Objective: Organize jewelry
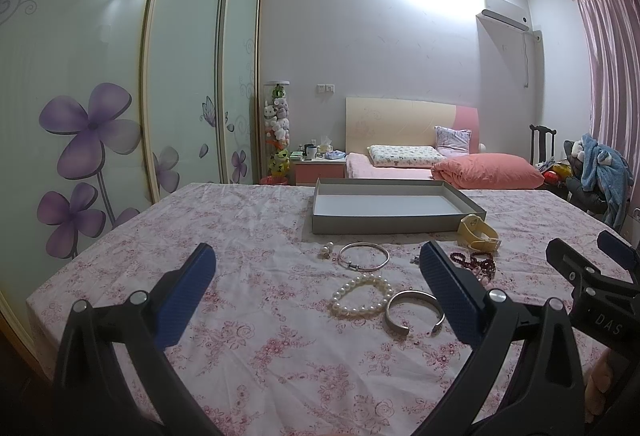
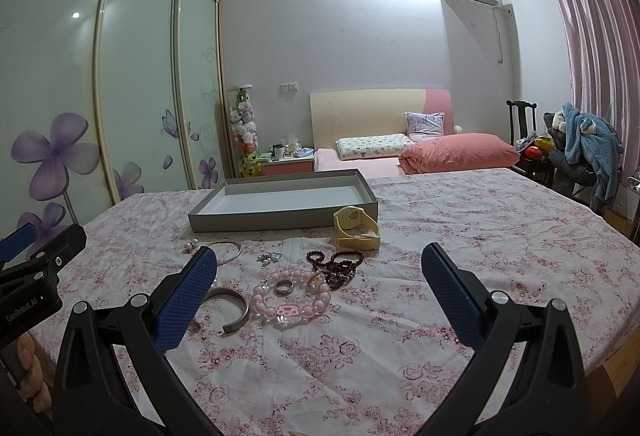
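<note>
An empty grey tray (image 1: 384, 226) (image 2: 280, 222) lies on the flowered cloth. In front of it lie jewelry pieces: a pearl bracelet (image 1: 362, 296), a silver cuff (image 1: 414, 310) (image 2: 232, 306), a thin silver bangle (image 1: 363, 256) (image 2: 232, 250), dark red beads (image 1: 476, 262) (image 2: 338, 268), a pink bead bracelet (image 2: 292, 302), a ring (image 2: 284, 287), a yellow watch (image 1: 478, 232) (image 2: 356, 228). My left gripper (image 1: 320, 272) is open above the pearl bracelet. My right gripper (image 2: 320, 276) is open above the pink bracelet. Both are empty.
The flowered cloth (image 2: 460, 236) covers a wide surface. A pearl earring (image 1: 326, 250) and a small silver charm (image 2: 269, 257) lie near the bangle. A bed with a pink pillow (image 1: 488, 170) stands behind, a wardrobe (image 1: 100, 76) at left, a chair with clothes (image 2: 588, 152) at right.
</note>
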`<state>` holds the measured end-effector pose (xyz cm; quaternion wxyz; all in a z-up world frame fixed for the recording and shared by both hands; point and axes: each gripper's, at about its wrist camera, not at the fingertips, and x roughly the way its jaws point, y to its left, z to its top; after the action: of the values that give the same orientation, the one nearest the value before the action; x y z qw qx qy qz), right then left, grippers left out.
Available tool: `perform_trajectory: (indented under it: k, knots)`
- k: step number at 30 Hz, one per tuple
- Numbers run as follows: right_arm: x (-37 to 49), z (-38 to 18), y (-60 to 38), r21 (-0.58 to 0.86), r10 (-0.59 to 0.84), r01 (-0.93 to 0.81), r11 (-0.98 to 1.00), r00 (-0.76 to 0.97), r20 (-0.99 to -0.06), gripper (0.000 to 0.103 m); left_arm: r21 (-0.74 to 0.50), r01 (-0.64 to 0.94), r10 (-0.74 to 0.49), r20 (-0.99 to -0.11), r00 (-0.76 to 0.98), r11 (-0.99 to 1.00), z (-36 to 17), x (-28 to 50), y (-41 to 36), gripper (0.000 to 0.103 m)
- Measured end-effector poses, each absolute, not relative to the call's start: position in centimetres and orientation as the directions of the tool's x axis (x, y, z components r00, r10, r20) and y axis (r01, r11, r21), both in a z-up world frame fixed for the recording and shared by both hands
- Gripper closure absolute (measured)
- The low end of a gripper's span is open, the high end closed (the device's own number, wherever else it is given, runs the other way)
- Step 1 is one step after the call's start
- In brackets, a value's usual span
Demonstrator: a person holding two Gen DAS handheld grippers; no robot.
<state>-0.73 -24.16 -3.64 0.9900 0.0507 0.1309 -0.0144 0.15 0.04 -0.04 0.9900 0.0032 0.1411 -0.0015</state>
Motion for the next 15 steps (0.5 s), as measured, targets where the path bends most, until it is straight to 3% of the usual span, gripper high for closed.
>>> perform_trajectory:
  k: [15]
  knots:
    - [-0.65,-3.75,-24.15,0.096,-0.015,0.042,0.994,0.965,-0.263,0.002,0.006,0.004,-0.002,-0.282,0.96,1.0,-0.07,0.2,0.06,0.004]
